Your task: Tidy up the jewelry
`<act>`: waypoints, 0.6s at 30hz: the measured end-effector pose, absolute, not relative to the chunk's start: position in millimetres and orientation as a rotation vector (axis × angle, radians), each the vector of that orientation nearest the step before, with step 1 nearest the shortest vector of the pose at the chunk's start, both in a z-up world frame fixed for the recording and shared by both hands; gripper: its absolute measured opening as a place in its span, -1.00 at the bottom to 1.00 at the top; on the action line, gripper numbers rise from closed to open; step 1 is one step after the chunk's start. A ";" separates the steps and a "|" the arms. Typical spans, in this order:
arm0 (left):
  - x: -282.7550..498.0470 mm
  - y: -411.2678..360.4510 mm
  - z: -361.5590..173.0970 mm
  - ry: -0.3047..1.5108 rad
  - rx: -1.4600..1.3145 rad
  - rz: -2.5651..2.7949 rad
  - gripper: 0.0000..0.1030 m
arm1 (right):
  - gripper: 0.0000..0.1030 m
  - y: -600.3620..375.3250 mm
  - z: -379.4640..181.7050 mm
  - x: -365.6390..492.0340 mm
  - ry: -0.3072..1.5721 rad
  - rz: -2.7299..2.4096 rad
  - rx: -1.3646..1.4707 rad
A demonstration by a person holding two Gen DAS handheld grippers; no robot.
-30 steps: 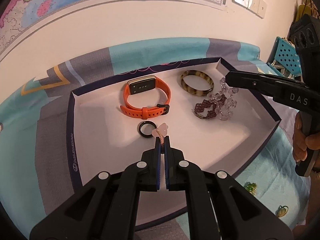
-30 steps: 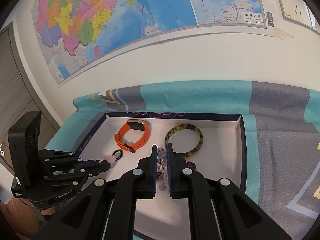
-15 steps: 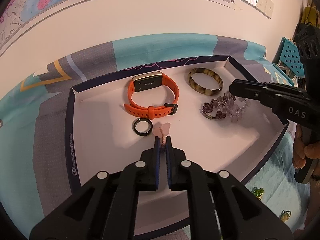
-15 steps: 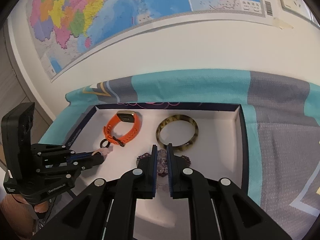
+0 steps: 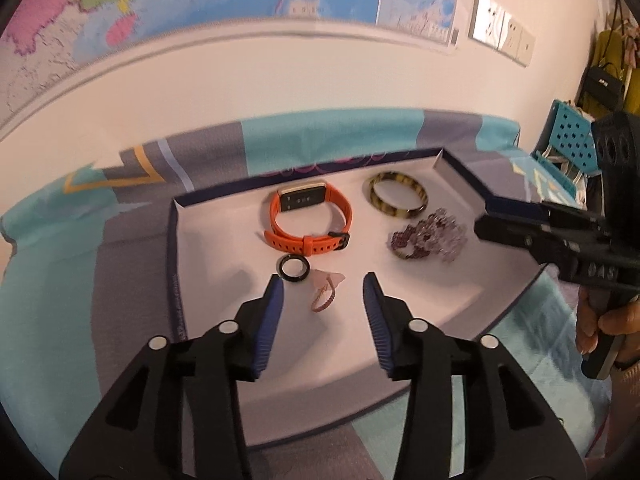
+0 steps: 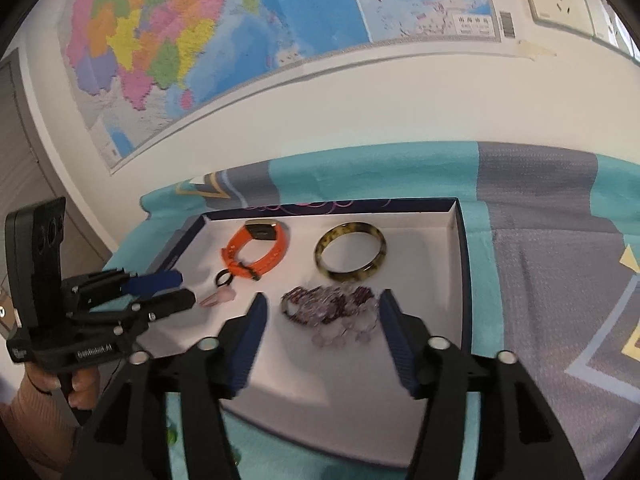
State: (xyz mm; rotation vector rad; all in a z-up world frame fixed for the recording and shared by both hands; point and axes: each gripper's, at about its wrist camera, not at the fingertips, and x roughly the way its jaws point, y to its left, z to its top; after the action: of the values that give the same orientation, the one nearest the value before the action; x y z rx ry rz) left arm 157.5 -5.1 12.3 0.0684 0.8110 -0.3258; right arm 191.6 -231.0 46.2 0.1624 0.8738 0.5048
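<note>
Now the left tongs (image 5: 323, 286) are hovering low over the white tray (image 5: 224, 264), jaws spread wide and gripping nothing, with the pink ring (image 5: 326, 290) lying on the tray floor between the blue pads. Just beyond it, the black ring (image 5: 294, 269) is sitting almost touching it, and the orange watch (image 5: 308, 222) is resting further back. Over on the other side, the right tongs (image 6: 320, 312) are likewise gaping apart, empty, framing the purple bead bracelet (image 6: 332, 312) that is lying heaped on the tray. The tortoiseshell bangle (image 6: 351, 257) is lying flat behind the beads. The tray is sitting on a teal and grey cloth (image 6: 540, 264) below a wall map (image 6: 240, 32).
</note>
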 end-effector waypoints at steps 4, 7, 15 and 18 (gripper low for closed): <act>139.5 -1.3 24.9 0.761 0.055 -0.329 -0.06 | 0.75 -229.7 56.2 170.6 0.845 0.529 0.143; 124.5 4.1 30.5 0.733 0.037 -0.323 0.11 | 0.86 -232.3 61.4 156.3 0.831 0.536 0.144; 89.7 13.6 21.5 0.726 -0.012 -0.312 0.29 | 0.86 -232.0 57.7 113.6 0.872 0.570 0.148; 77.6 12.4 16.0 0.733 -0.022 -0.324 0.34 | 0.86 -224.1 55.7 95.1 0.869 0.588 0.113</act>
State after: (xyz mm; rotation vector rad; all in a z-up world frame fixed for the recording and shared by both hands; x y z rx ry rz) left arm 77.6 12.4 16.0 -0.0218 0.7326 -0.3239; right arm 95.1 -224.1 55.7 0.1126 0.8690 0.5876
